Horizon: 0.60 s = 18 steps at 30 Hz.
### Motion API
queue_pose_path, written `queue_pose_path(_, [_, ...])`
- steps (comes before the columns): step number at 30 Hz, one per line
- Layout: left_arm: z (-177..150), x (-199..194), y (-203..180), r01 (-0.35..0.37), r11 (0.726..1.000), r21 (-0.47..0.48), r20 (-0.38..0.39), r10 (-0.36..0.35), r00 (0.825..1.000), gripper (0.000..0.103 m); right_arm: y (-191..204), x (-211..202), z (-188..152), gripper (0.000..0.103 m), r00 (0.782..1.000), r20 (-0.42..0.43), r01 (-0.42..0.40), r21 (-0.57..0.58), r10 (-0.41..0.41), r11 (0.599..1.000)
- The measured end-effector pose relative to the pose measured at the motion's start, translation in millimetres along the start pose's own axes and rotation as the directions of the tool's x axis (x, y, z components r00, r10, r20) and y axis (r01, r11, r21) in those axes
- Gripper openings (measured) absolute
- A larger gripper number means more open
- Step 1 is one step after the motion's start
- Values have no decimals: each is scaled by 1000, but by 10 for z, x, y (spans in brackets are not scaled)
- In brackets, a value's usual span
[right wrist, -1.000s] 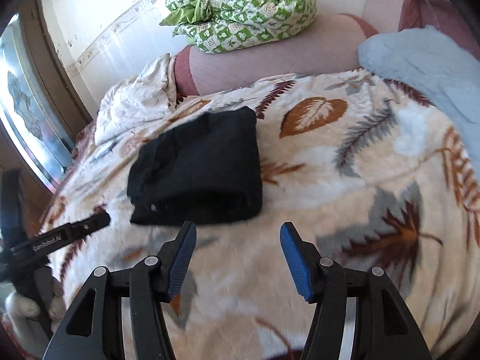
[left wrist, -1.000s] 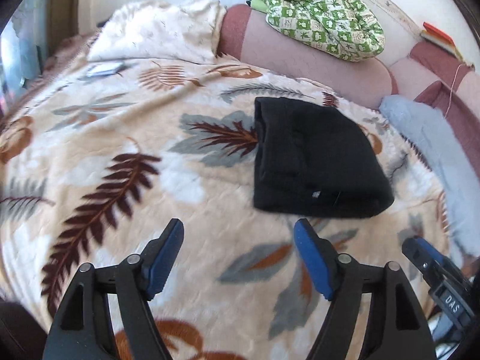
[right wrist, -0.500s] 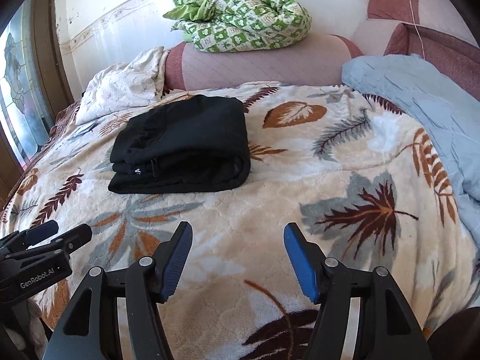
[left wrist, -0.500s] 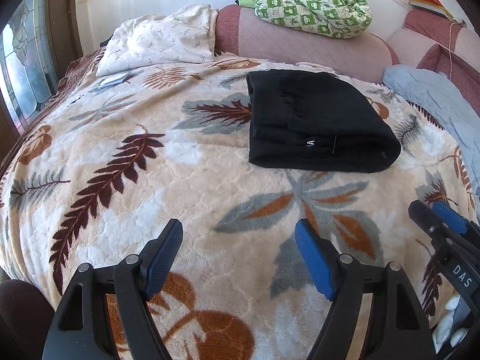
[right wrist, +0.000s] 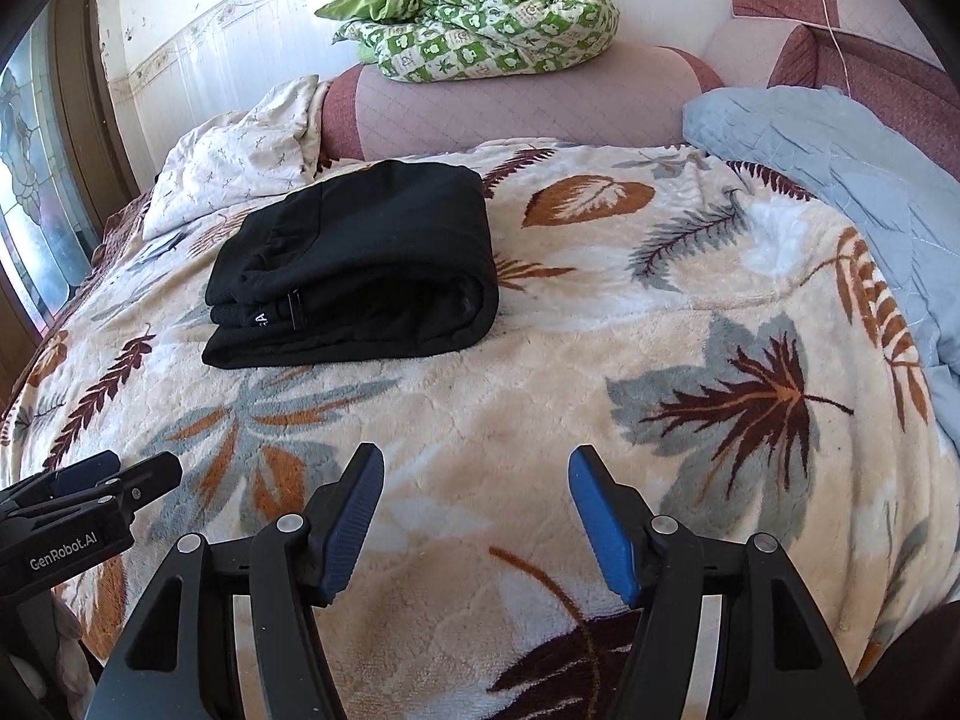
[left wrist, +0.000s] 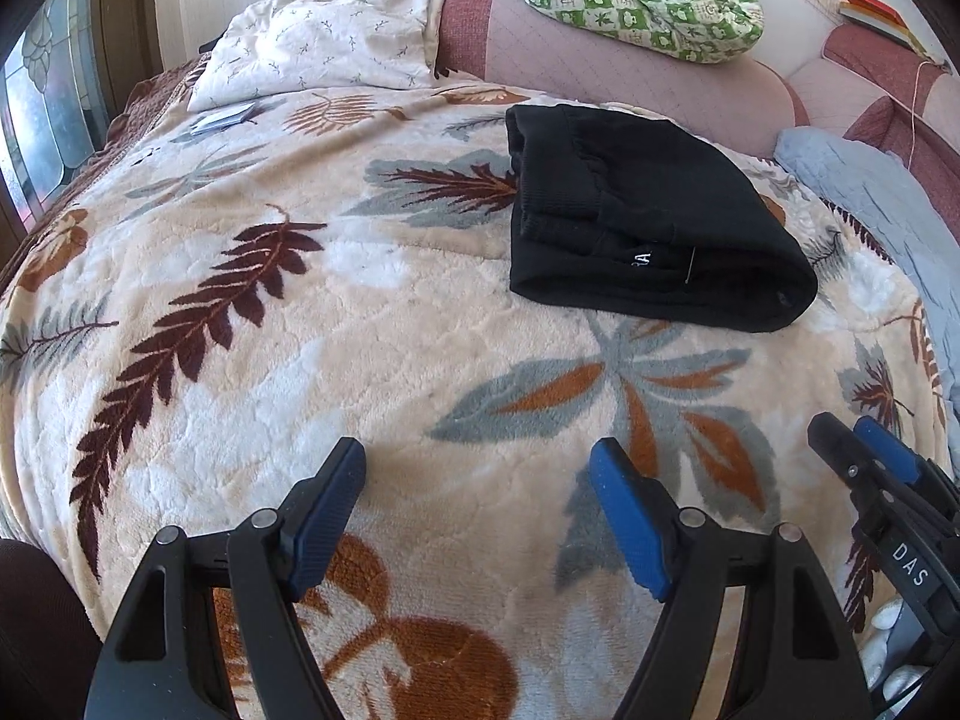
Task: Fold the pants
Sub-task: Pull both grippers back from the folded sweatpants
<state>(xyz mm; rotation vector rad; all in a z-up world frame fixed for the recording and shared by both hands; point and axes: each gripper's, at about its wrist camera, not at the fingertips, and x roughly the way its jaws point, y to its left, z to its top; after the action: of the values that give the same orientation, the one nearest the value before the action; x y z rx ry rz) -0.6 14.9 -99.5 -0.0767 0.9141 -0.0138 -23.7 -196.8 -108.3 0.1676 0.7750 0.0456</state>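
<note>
Black pants [left wrist: 648, 222] folded on leaf-print bed blanket [left wrist: 300, 360], well beyond both grippers. Left gripper [left wrist: 480, 516] jaws wide, empty, body marked "GenRobot.AI". Right gripper [right wrist: 474, 516] jaws wide, empty, marked "DAS".

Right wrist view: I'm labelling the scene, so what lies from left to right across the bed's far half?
White crumpled bedding → folded black pants → orange-brown leaf print → light blue quilt.
</note>
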Motion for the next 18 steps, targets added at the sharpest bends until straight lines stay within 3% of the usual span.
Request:
queue_pose_path(13, [-11,25,-15,1,1000,15,4,-1,1000,81,-2,58,-38,72,1000,-26,-4,10,4,1000])
queue_pose_path(18, [-50,26,-56,-8,999,33,25,7,1000,85,6,-1,250,72,999,-20,-47,0,47,999])
